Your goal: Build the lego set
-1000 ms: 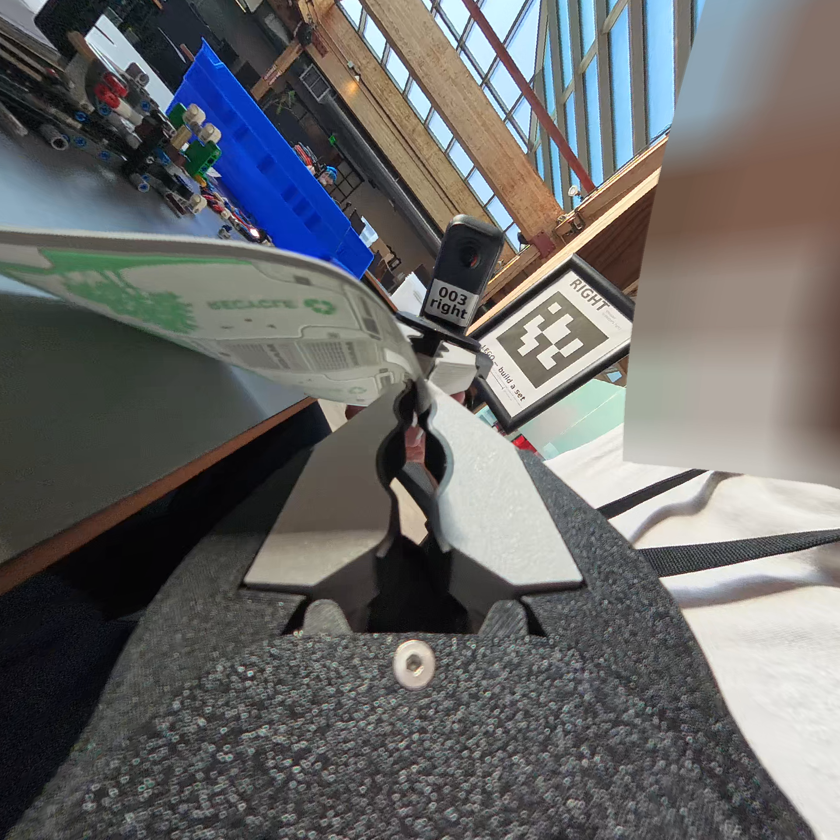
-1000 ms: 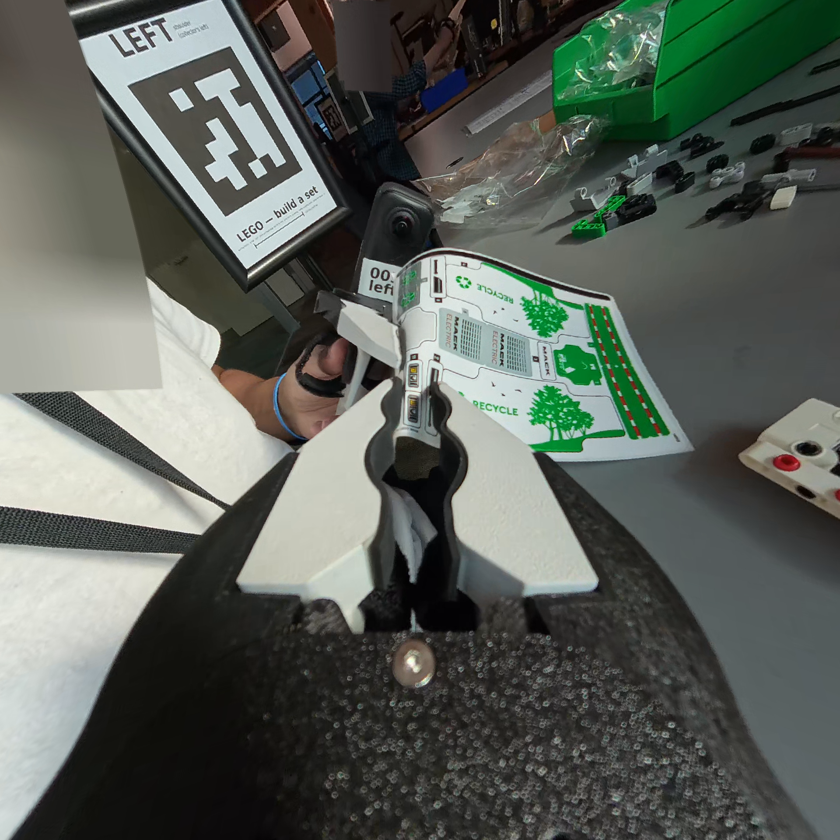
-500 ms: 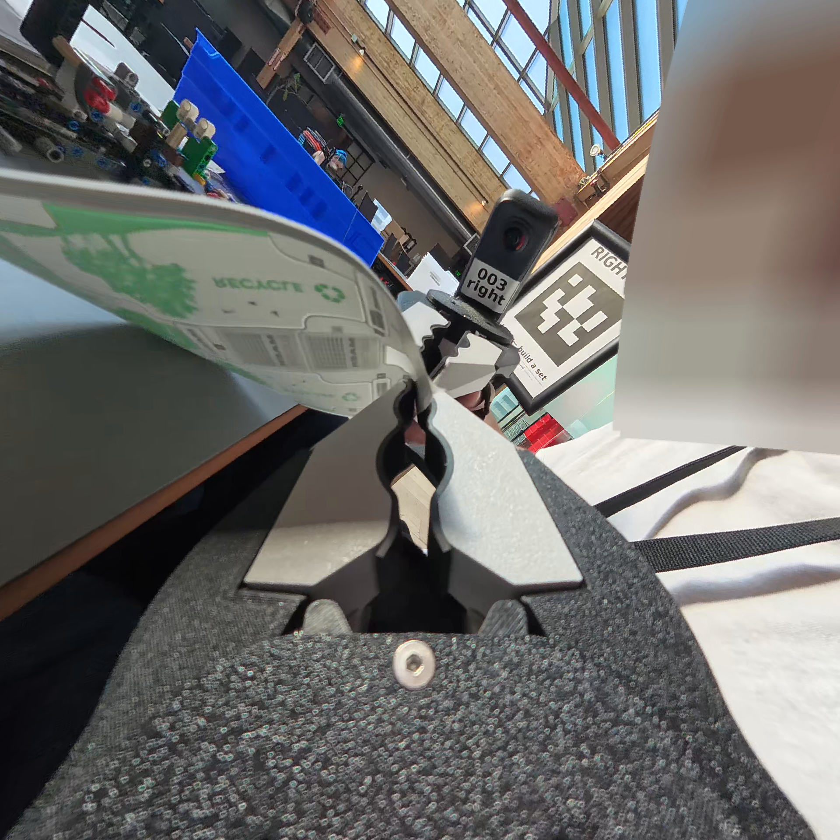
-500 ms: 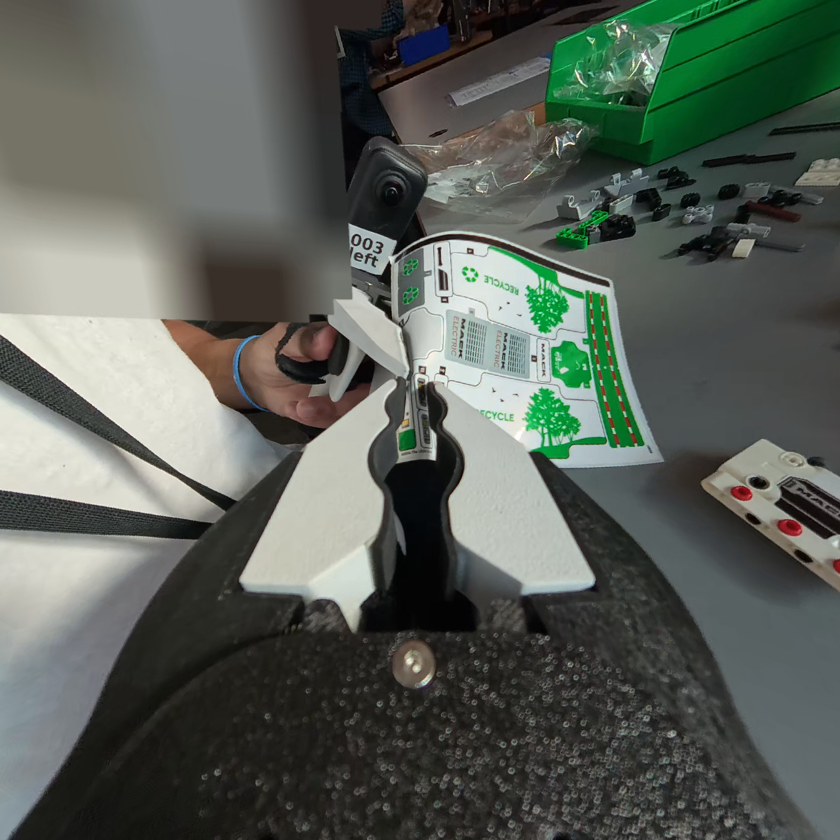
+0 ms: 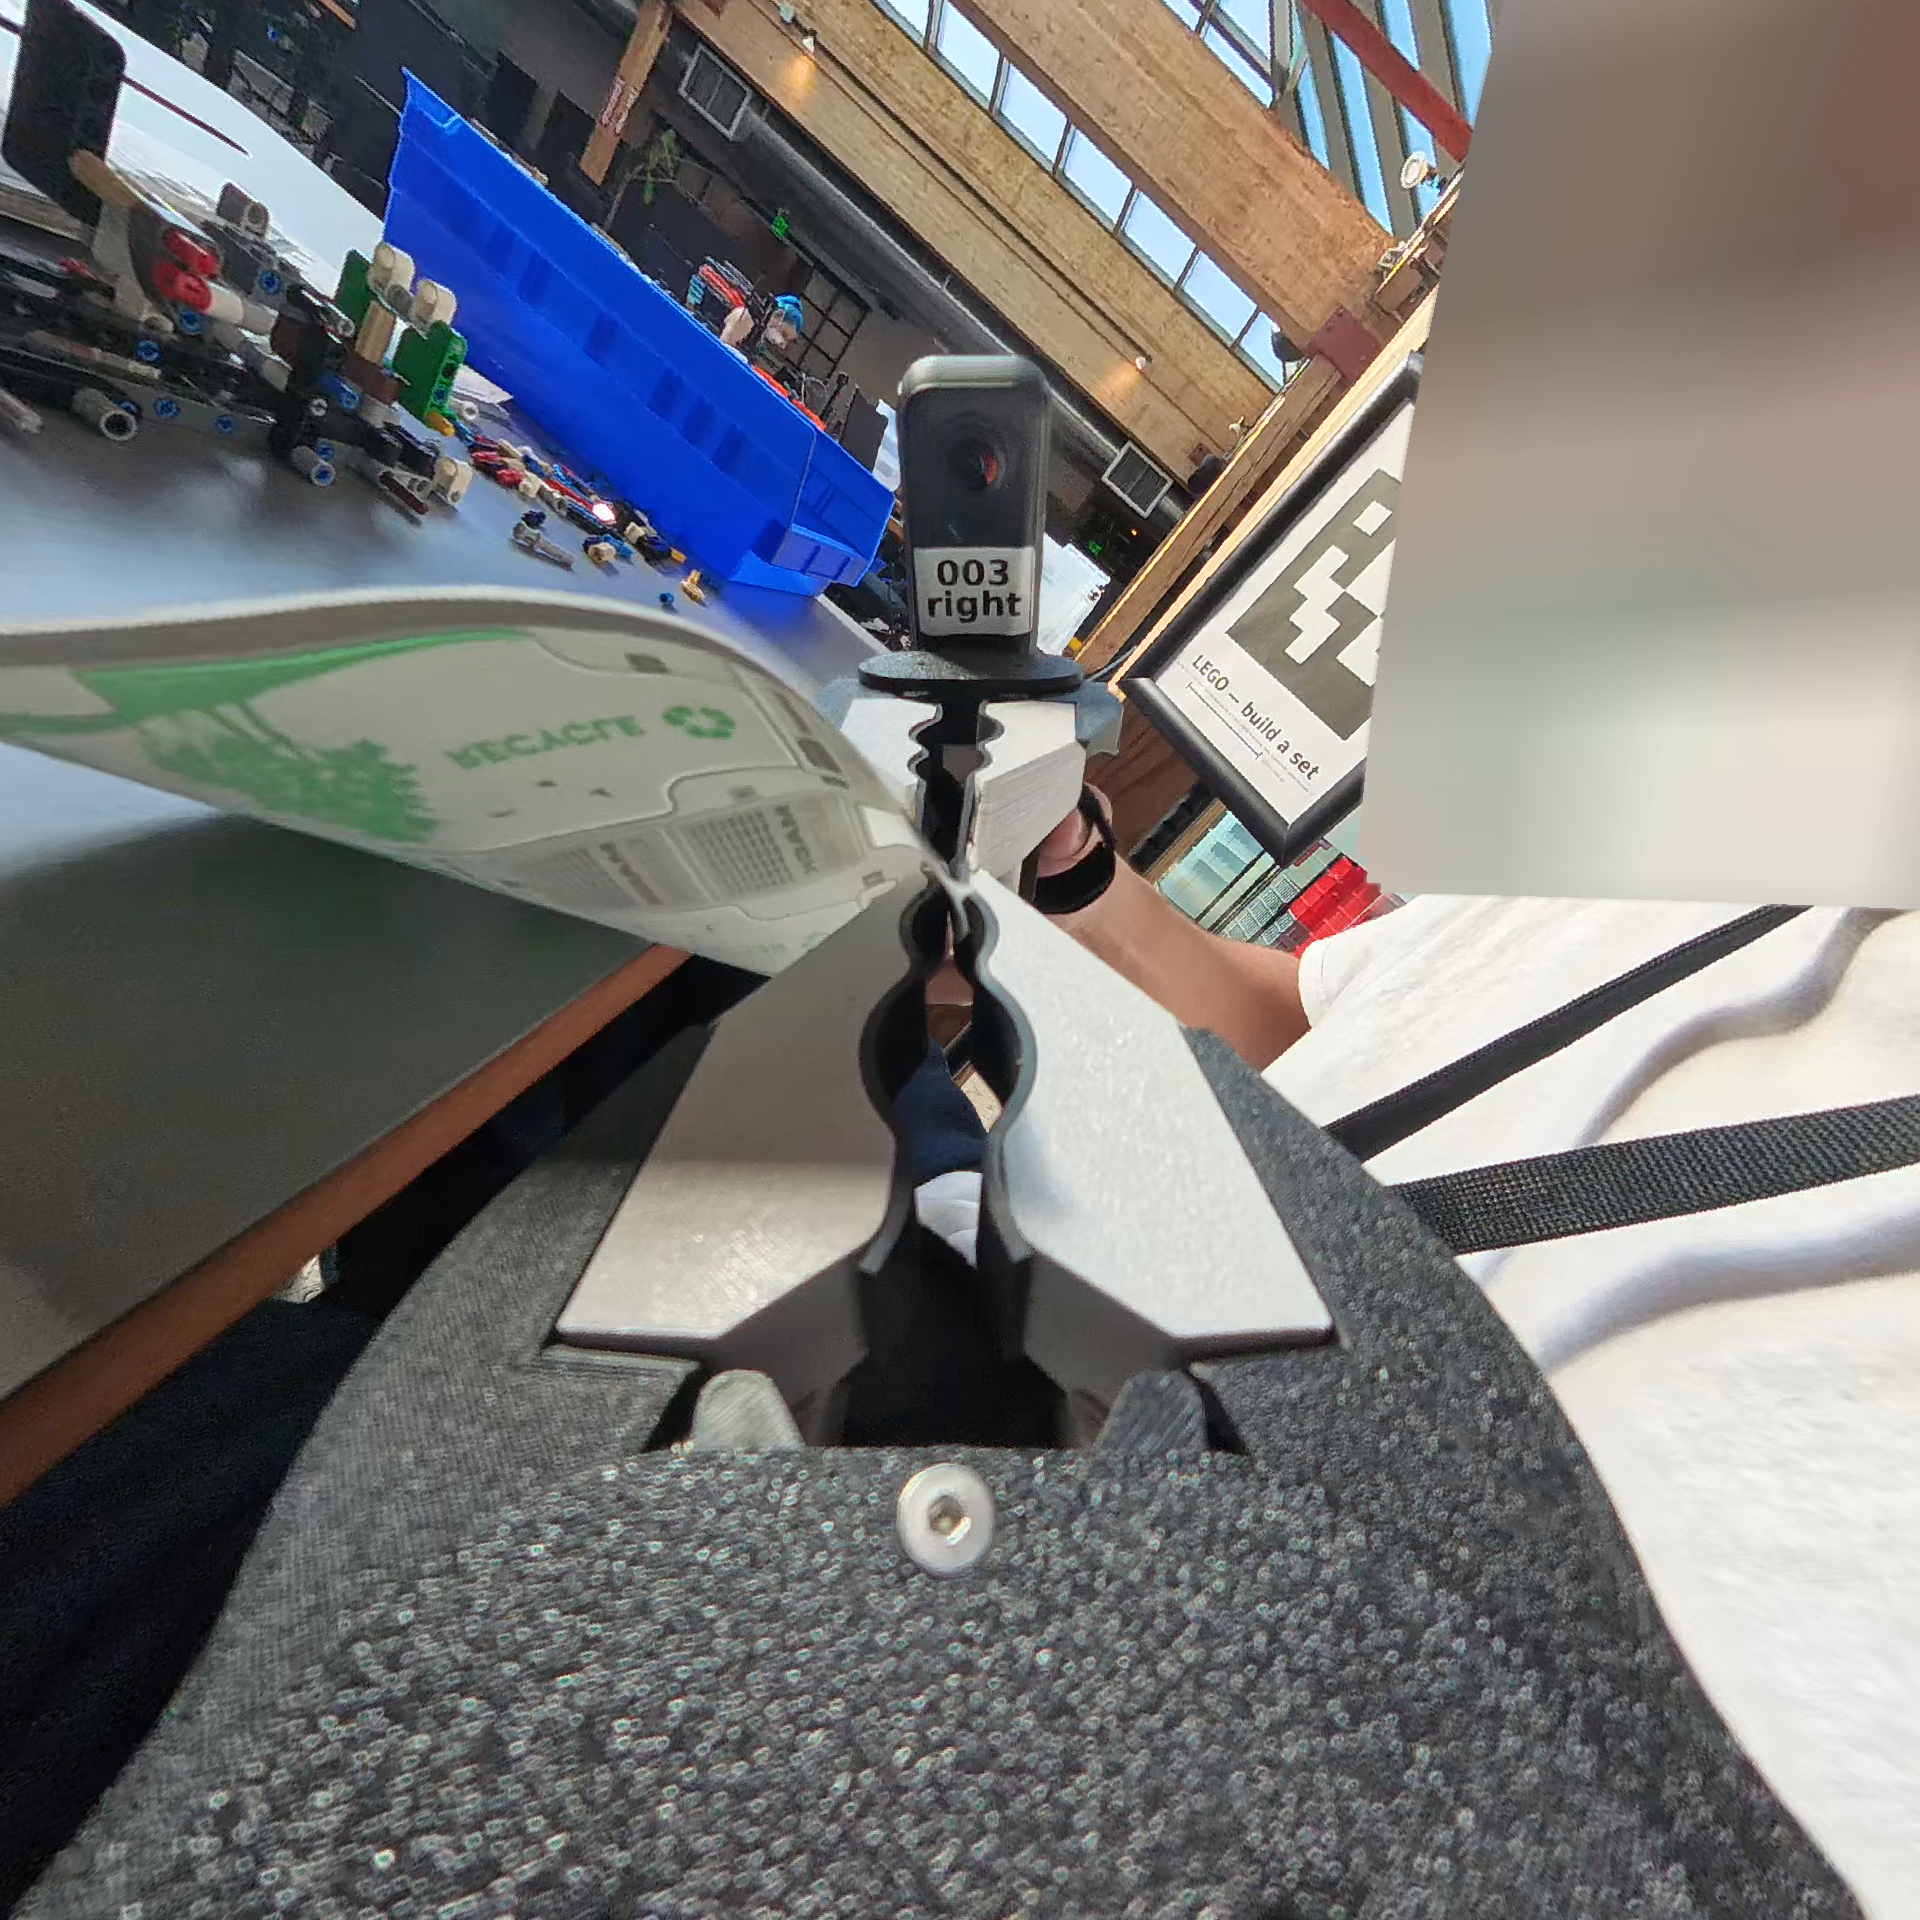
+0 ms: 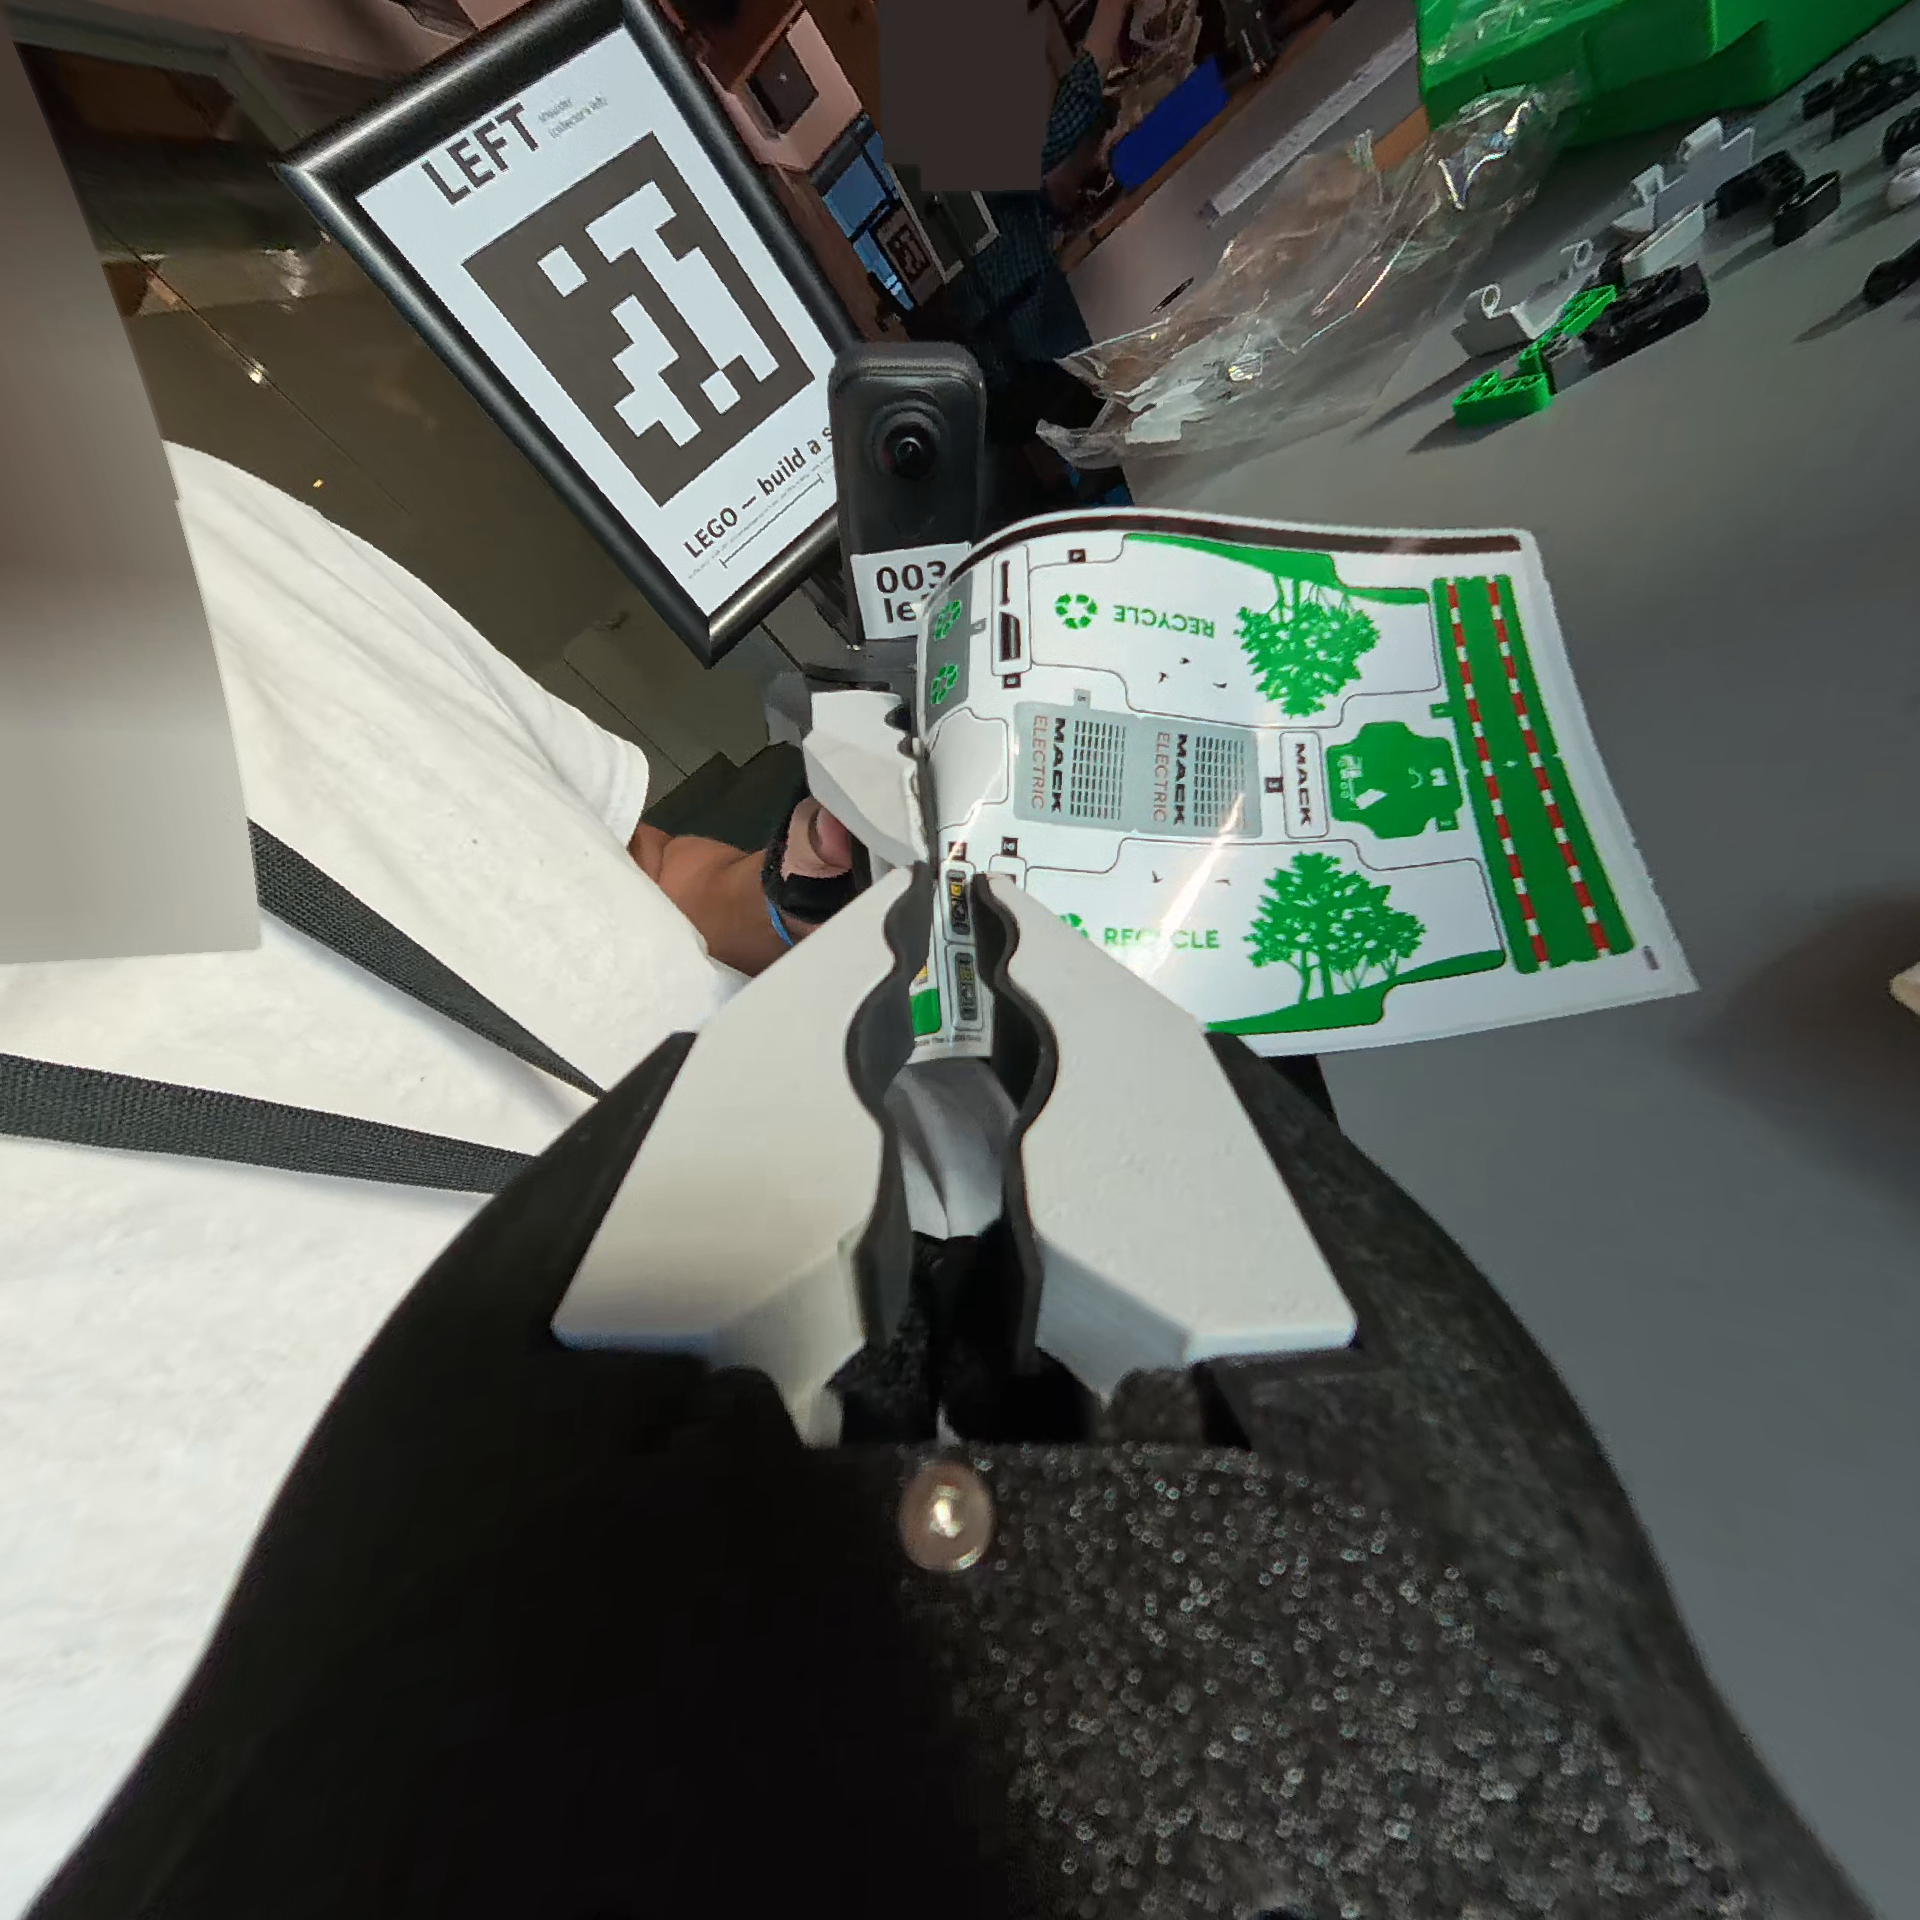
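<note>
Left wrist view first, and we scan from the left: the grey table (image 5: 208, 1039) carries a heap of small building parts (image 5: 239, 353), then one blue bin (image 5: 623, 364) behind them. Curling over the table edge comes the sticker sheet (image 5: 416, 748), white with green print, one sheet only, lifted clear of the surface. Its near corner runs into the left gripper (image 5: 961, 891), whose tips are clamped tight on that edge. Straight ahead we see the right gripper (image 5: 961, 790) head-on, fingers narrowed around the same edge.

Over to the right wrist view, left to right again: one framed marker card (image 6: 582, 343), then the right gripper (image 6: 958, 896) with the sheet's (image 6: 1299, 790) corner strip standing between its fingers. We judge they are squeezed on it, though we cannot fully settle how firmly. Farther right lie clear plastic bags (image 6: 1299, 270) and one green bin (image 6: 1621, 52).

So we count two grippers, one sheet, two bins.

The risks, as we judge them: both grips sit close together on one thin edge, so pulling apart could tear or crease the sheet. A weak right-hand pinch could let the glossy paper slide out. The long unsupported end droops and could sweep the loose parts.
</note>
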Demonstrator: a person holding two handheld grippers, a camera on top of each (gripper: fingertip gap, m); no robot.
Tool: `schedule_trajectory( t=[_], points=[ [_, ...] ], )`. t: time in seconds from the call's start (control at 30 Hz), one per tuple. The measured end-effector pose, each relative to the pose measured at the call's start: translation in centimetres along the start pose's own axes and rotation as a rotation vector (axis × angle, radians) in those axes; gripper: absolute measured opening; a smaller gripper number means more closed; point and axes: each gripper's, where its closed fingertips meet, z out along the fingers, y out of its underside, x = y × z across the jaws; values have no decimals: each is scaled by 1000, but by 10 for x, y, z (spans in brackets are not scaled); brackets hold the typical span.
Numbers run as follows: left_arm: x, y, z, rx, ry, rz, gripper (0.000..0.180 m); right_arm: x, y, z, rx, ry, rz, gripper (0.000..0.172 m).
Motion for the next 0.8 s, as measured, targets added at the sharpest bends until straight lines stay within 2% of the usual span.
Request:
schedule_trajectory(
  t=[0.13,0.3,0.53,0.63,0.8],
  points=[
    [1,6,3,-29,-7,37,0,-4,-4,-3,36,-79,74,0],
    [1,5,3,-21,-1,20,0,-1,-3,-5,17,-47,35,3],
    [1,3,3,-14,1,23,0,3,-1,-6,-28,67,-119,5],
    [0,4,3,-17,-8,30,0,0,1,-5,-35,40,-108,10],
    [1,3,3,-14,-2,33,0,0,0,-5,-28,29,-86,8]
  ],
)
